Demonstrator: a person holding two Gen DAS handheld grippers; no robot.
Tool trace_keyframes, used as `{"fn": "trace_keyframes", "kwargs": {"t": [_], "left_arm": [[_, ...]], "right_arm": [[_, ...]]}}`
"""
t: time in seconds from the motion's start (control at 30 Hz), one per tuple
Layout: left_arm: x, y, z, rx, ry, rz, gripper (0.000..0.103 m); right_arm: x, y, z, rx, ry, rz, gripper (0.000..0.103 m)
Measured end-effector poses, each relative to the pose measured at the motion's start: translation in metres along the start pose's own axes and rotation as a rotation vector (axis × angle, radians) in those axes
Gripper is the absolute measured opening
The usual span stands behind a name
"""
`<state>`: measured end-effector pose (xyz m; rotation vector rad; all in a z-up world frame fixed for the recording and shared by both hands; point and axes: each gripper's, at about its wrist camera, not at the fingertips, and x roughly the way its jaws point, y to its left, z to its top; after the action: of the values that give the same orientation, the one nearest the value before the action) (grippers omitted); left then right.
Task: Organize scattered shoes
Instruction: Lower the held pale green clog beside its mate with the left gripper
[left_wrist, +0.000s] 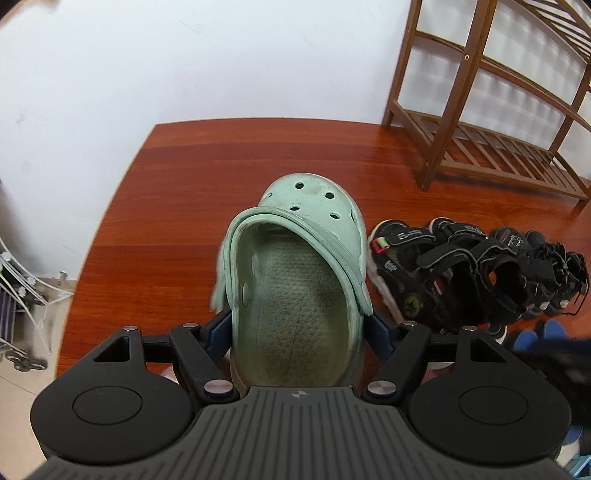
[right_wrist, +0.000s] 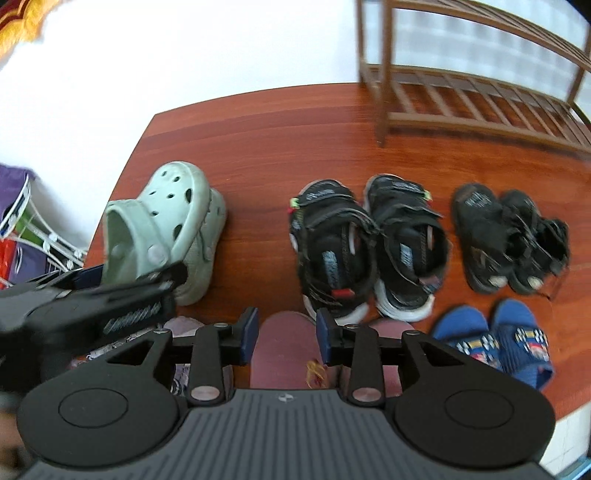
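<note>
The left tool has a mint-green clog clamped between its blue pads, gripping the heel end with the toe pointing away toward the white wall. From the right wrist view that same clog shows at the left side of the red-brown wooden floor, tipped up on its side with the left tool reaching in from the left edge. Whether it touches the floor I can't tell.

Over on the right, the right tool hangs with its jaws parted, nothing pinched between the pads. Below and between them sits a maroon slipper, with a second maroon one peeking out just to its right.

Look at the line-up on the floor: a pair of black sport sandals with white soles stands side by side in the middle, toes toward the wall. Just right of them is a smaller black pair, also side by side. In front of that pair, nearer the camera, sits a pair of blue slippers with a patterned strap.

Back by the wall stands a brown slatted shoe rack, its bottom shelf bare in both views. In the left wrist view the rack is upper right, and the black sandals sit just beside the clog's right flank.

At the far left edge there's a white wire stand, partly cut off.
</note>
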<state>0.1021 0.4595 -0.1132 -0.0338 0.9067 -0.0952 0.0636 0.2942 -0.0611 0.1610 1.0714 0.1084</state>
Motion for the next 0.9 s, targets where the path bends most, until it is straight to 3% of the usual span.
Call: {"fn": "trace_keyframes", "kwargs": {"t": [0.5,0.9], "left_arm": [[0.066,-0.035,0.011,-0.027,0.071,0.034,0.074],[0.091,-0.048,0.012,-0.011,0.091,0.084,0.074]], "right_arm": [[-0.033,-0.052,-0.041,0.107,0.025,-0.068,0.040],[-0.040,-0.079,-0.052,0.158,0.031,-0.109,0.040]]}}
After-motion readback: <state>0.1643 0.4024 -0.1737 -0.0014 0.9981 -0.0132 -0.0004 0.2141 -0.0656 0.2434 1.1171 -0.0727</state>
